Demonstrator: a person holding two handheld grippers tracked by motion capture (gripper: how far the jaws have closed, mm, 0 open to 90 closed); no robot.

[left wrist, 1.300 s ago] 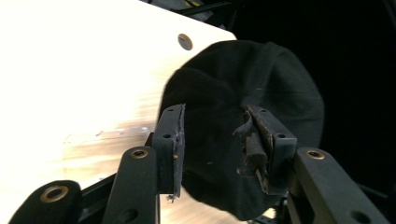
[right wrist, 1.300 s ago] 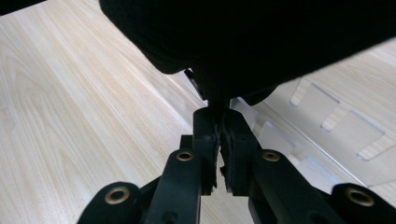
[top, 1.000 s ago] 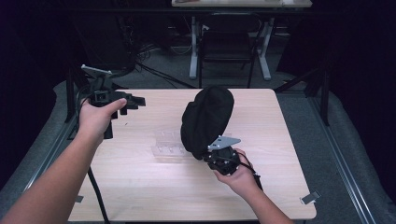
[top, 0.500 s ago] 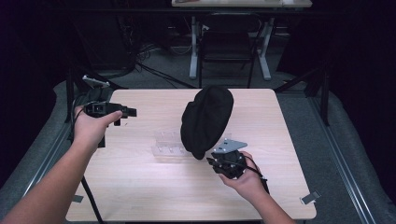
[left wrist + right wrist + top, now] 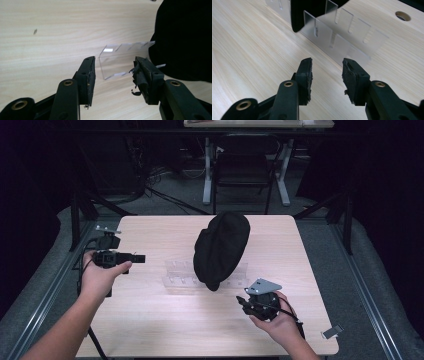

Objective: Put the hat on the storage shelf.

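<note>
Nearest, the right gripper (image 5: 243, 302) is held low over the table (image 5: 150, 330) by the right hand (image 5: 277, 320), its jaws parted and empty. Further left, the left gripper (image 5: 139, 258) is likewise held agape, gripping nothing. Between them, mid-table, a clear slotted acrylic rack (image 5: 177, 274) is draped by a black cap (image 5: 220, 247). Beyond, a dark chair (image 5: 242, 167) is seen.

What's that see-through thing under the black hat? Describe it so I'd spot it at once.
Start at the wooden table and find the black hat near its middle. Under it sits a clear plastic rack, a low stand with slotted walls. Being transparent, it nearly vanishes against the wood, unlike the dark hat.
</note>
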